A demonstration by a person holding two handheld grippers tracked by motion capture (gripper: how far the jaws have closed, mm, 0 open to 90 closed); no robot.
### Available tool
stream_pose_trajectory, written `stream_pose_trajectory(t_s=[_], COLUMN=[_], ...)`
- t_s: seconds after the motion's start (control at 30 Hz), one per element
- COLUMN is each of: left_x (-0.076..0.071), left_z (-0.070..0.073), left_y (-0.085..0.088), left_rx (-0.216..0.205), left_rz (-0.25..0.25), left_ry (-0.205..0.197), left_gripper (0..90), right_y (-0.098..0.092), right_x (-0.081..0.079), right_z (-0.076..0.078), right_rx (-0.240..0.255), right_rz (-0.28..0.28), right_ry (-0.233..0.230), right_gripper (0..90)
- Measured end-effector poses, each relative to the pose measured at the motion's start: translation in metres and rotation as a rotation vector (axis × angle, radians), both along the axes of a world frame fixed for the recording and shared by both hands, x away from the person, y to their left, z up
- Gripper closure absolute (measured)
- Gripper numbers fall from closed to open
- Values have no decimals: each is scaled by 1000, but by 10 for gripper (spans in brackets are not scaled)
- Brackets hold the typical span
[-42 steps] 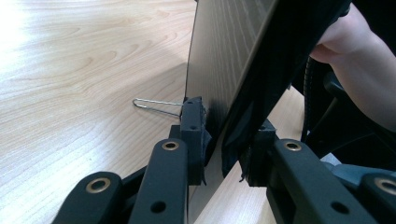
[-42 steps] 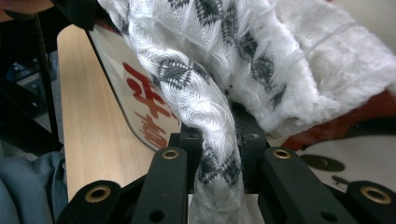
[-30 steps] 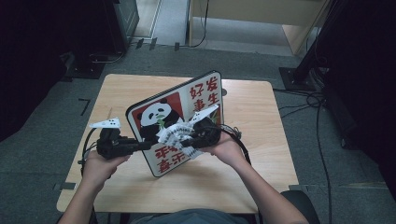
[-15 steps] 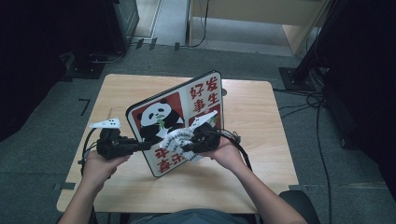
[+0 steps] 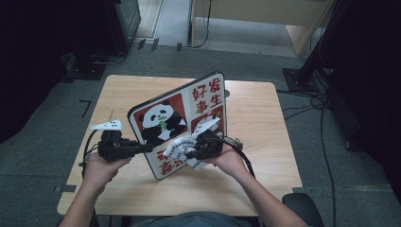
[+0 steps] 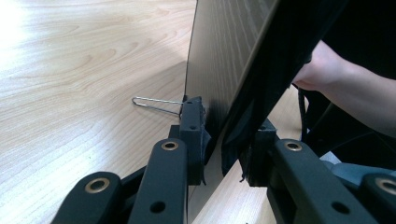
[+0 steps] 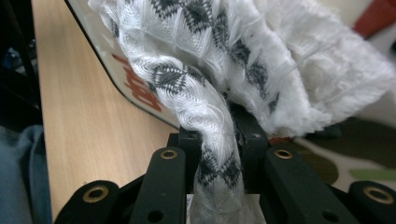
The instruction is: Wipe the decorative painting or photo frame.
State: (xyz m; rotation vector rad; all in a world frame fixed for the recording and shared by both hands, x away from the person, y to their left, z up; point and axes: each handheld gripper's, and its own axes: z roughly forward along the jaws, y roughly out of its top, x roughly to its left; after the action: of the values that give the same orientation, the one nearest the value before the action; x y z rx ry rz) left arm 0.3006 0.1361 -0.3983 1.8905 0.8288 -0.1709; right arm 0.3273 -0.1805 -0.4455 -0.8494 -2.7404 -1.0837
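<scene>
A white sign board (image 5: 189, 109) with a panda picture and red characters stands tilted on the wooden table (image 5: 255, 118). My left gripper (image 5: 146, 148) is shut on the board's lower left edge; in the left gripper view its jaws (image 6: 224, 140) clamp the thin board (image 6: 224, 56) from both sides. My right gripper (image 5: 189, 152) is shut on a white cloth with a grey pattern (image 5: 177, 149), held against the board's lower front face. The right gripper view has the cloth (image 7: 261, 60) bunched between the jaws (image 7: 219, 140), with the board (image 7: 135, 88) just behind it.
A thin wire stand (image 6: 154, 105) sticks out from the board's back onto the table. Cables (image 5: 312, 101) trail on the grey floor at the right. Dark furniture (image 5: 56, 38) stands at the far left. The person's other hand (image 6: 327, 70) is beyond the board.
My right gripper has slid the cloth a little downward over the board's front. The left gripper and the board have stayed where they were.
</scene>
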Motion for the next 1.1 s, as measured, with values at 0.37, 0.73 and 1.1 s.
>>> stream_pose_trajectory(t_s=[0.37,0.73,1.1], left_x=[0,0,0], left_z=[0,0,0], left_y=[0,0,0], left_rx=[0,-1,2], left_rz=[-1,0,0], left_ry=[2,3,3], left_gripper=[744,742,741], right_y=[1,3,4], right_x=[-2,-2,-2], right_z=[-17,-28,-27], right_rx=[-37,-74,-94], right_rz=[14,32,55], right_ry=[27,56,69], right_gripper=[774,774,785])
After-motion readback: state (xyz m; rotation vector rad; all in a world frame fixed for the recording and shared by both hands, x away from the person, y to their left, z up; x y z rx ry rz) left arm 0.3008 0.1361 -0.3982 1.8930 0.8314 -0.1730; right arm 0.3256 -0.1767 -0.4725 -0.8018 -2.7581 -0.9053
